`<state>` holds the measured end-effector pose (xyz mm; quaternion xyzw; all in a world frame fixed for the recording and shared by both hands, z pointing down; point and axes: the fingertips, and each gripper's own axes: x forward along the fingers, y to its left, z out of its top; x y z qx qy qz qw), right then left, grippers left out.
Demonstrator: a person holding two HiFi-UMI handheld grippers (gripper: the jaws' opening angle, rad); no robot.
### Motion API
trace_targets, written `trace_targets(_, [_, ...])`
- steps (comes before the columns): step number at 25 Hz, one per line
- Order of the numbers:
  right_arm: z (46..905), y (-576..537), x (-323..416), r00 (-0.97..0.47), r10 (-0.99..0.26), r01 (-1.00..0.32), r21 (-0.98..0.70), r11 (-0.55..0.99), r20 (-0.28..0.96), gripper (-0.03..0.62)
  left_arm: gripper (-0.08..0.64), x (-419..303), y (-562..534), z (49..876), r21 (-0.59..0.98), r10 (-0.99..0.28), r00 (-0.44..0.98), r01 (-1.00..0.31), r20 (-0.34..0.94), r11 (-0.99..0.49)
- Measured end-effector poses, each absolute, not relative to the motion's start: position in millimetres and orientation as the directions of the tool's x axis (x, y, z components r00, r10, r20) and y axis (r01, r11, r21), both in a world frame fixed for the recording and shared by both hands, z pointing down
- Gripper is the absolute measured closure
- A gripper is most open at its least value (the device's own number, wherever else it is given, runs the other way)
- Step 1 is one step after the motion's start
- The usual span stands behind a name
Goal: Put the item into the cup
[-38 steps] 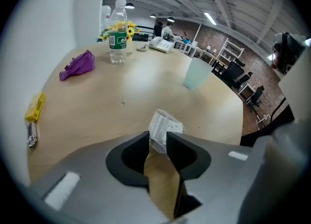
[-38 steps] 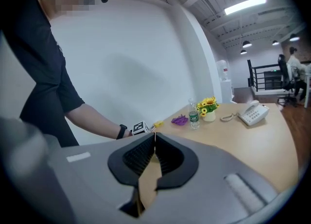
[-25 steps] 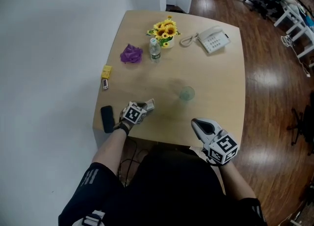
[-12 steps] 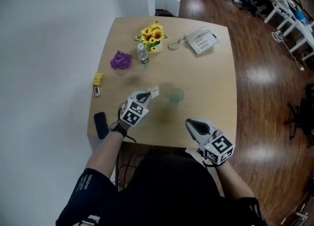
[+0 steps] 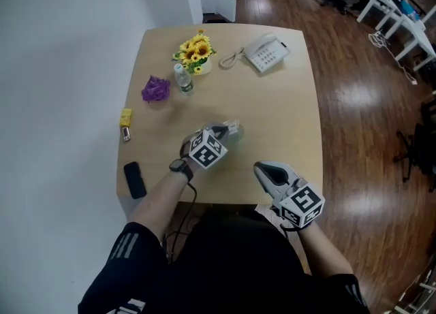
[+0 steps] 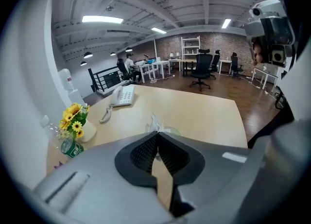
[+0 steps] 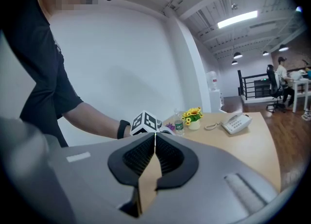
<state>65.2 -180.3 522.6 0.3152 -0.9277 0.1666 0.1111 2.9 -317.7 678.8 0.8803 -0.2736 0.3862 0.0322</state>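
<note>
My left gripper (image 5: 227, 131) is shut on a small white crinkled item (image 5: 234, 128) over the middle of the wooden table (image 5: 286, 122). In the left gripper view the item (image 6: 155, 123) sticks out past the closed jaws, right above the rim of a clear glass cup (image 6: 170, 131). In the head view the cup is mostly hidden under the item and the gripper's tips. My right gripper (image 5: 261, 167) hovers at the near table edge. It is shut with nothing in it, and it points toward the left gripper.
A pot of sunflowers (image 5: 193, 50), a small water bottle (image 5: 182, 80) and a purple crumpled thing (image 5: 155, 89) stand at the far left. A white telephone (image 5: 266, 52) sits at the back. A yellow object (image 5: 126, 115) and a black device (image 5: 134, 180) lie by the left edge.
The left gripper has carried the white item forward and to the right, from the near left part of the table to just above the cup. The right gripper has barely moved.
</note>
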Motion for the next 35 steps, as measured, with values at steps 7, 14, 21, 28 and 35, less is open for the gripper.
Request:
trace_targets(7, [525.5, -184.5, 96.2, -0.743, -0.594, -0.666, -0.257, 0.7, 0.308, 0.58, 0.56, 26.9, -312.0, 717.8, -0.139, -0.382, 0.512, -0.45, 0.769, -0.882])
trace_targets(14, [523.3, -187.3, 109.6, -0.728, -0.615, -0.684, -0.261, 0.682, 0.302, 0.58, 0.56, 31.7, -310.6, 741.6, -0.124, -0.331, 0.463, -0.422, 0.822, -0.898])
trace_targets(21, [522.4, -190.1, 112.6, -0.726, -0.624, -0.687, -0.269, 0.675, 0.288, 0.58, 0.539, 33.5, -313.3, 749.2, -0.098, -0.303, 0.441, -0.43, 0.845, -0.898])
trace_targets(28, [521.7, -190.3, 110.2, -0.73, -0.62, -0.683, -0.273, 0.678, 0.288, 0.58, 0.508, 36.1, -314.6, 746.4, -0.088, -0.288, 0.447, -0.417, 0.847, -0.905])
trace_targets(35, [519.3, -194.3, 109.2, -0.732, -0.622, -0.681, -0.268, 0.681, 0.278, 0.58, 0.468, 21.0, -304.7, 711.1, -0.096, -0.323, 0.497, -0.428, 0.806, -0.899])
